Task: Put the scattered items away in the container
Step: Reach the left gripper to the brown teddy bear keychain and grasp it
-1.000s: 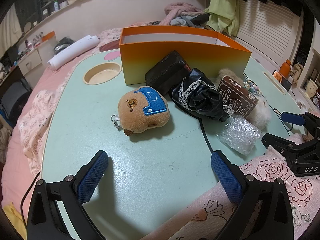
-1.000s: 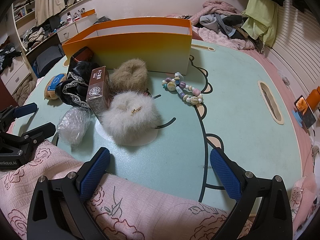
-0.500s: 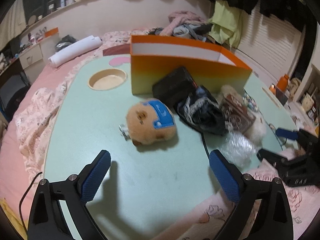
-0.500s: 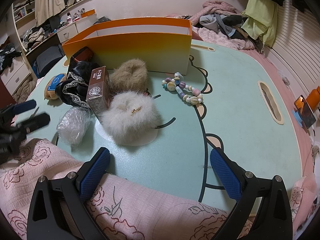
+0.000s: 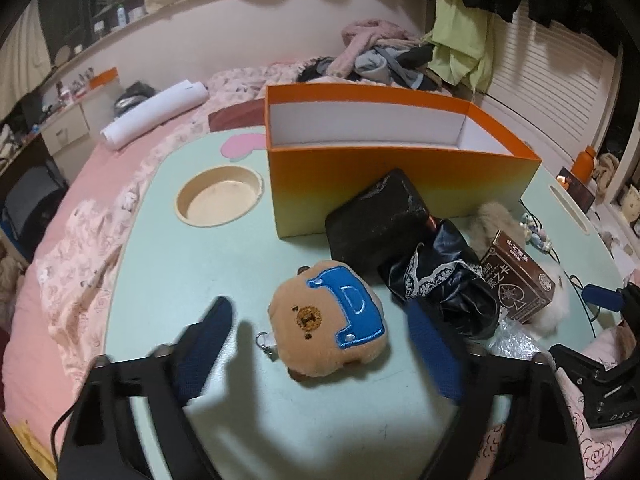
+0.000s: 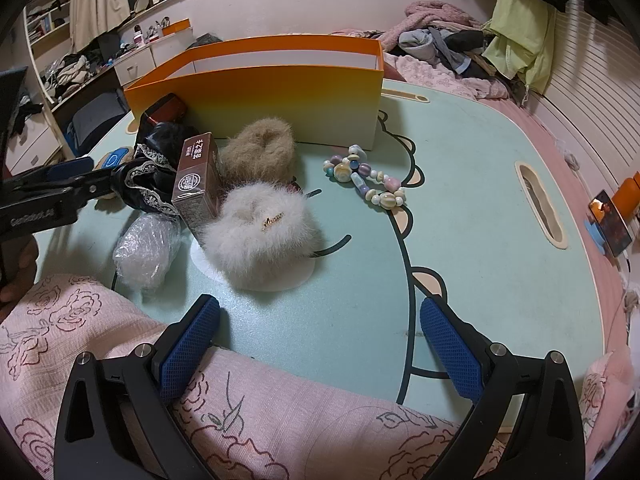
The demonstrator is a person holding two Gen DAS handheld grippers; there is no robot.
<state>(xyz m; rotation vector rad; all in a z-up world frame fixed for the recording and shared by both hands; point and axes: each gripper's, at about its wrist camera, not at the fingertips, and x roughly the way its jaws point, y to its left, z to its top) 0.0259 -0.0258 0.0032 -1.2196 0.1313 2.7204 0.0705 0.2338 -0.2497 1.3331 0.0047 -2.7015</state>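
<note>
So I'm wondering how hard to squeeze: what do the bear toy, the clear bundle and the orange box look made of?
Bear toy: soft plush with a glossy blue stitched patch. Clear bundle: crinkled see-through plastic wrap, probably. Orange box: thin, smooth matte cardboard with a white inside, judging by its flat, sharp-edged walls.

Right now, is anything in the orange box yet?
No: in the left wrist view the orange box shows only bare white inner walls, and the bear plush sits outside on the table.
</note>
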